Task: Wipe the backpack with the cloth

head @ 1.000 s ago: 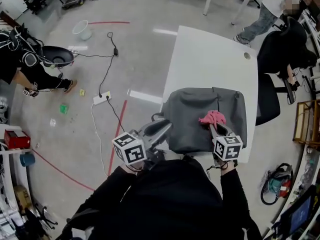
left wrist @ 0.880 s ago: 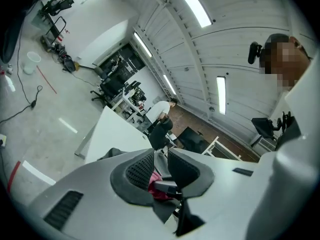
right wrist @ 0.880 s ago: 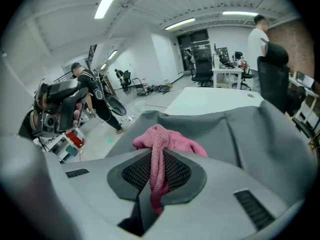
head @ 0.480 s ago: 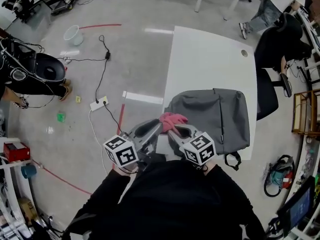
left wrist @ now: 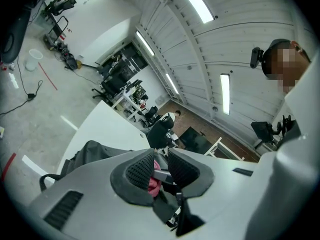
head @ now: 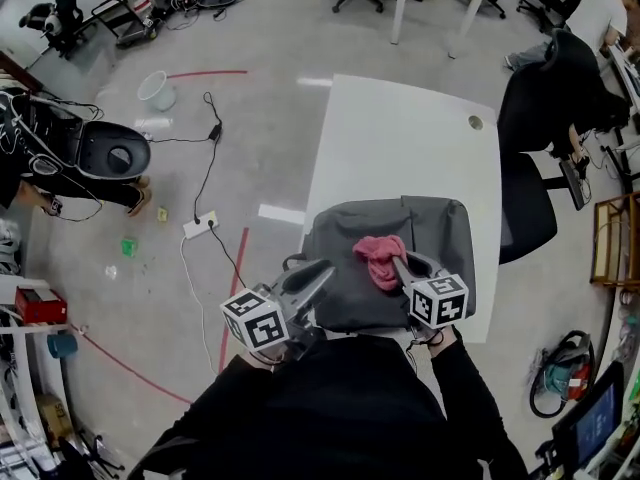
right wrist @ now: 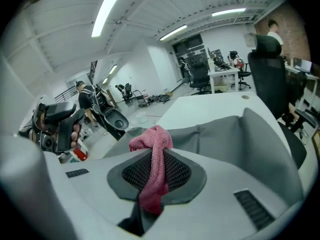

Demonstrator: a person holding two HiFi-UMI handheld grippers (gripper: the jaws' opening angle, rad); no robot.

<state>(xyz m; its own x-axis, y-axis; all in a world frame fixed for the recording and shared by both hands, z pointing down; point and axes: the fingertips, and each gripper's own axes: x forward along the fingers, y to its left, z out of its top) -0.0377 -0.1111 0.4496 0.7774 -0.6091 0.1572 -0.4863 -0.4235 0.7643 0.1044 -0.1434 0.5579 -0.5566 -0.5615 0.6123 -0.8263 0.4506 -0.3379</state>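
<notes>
Head view: the grey backpack [head: 440, 238] lies flat at the near end of the white tabletop [head: 400, 138]. The right tool [head: 398, 264] is positioned over the centre of the backpack, with the pink cloth [head: 380, 260] bunched at its tip; whether the cloth presses on the fabric cannot be confirmed. The left tool [head: 322, 271] is at the near-left edge of the backpack, well apart from the cloth. Left gripper view: the jaws stand a narrow gap apart and are released, with nothing clamped between the pads. The cloth and part of the right tool show through the gap, beyond it, and the backpack lies to the left. Right gripper view: the jaws are clenched on the cloth. It runs down between the ribbed pads and bulges past the fingertips. The backpack panel lies directly beyond, with the tabletop farther off.
</notes>
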